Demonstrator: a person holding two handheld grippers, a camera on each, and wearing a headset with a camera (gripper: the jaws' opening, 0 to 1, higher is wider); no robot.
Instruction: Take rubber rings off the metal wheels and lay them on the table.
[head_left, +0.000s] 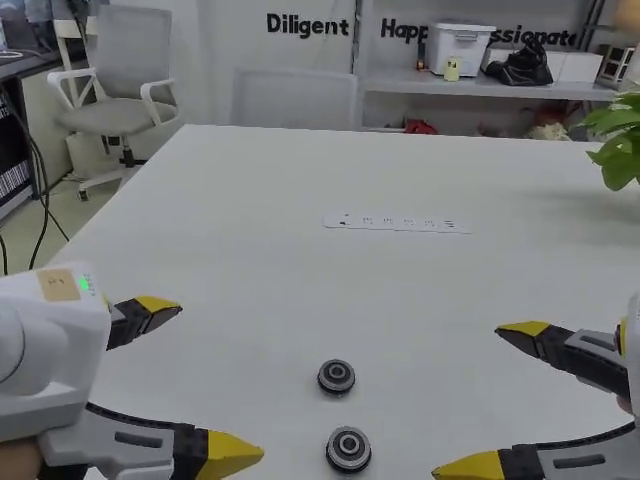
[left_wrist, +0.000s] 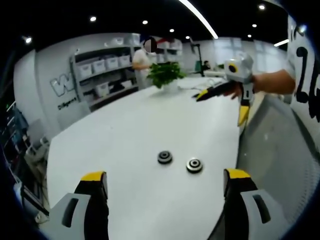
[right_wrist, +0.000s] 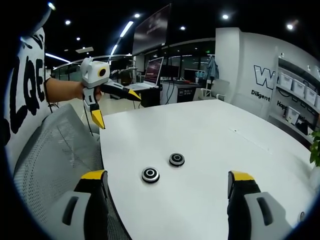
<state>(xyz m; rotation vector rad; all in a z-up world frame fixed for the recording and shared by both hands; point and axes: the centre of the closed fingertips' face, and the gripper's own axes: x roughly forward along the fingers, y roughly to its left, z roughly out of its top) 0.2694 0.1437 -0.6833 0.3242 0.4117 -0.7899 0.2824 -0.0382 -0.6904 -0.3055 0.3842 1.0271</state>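
We find an open office with shelving behind a broad white worktop (head_left: 300, 270), which carries a power strip (head_left: 396, 222) well apart from the work. Two wheels lie flat near the front edge, the far wheel (head_left: 336, 377) near but not touching the near wheel (head_left: 348, 449). A dark rubber ring (head_left: 331, 450) appears seated on each. The left hand-held gripper (head_left: 198, 378) and right hand-held gripper (head_left: 490, 397) flank them, jaws spread wide and empty. We judge this a ready stance: one to steady a wheel, the other to peel.
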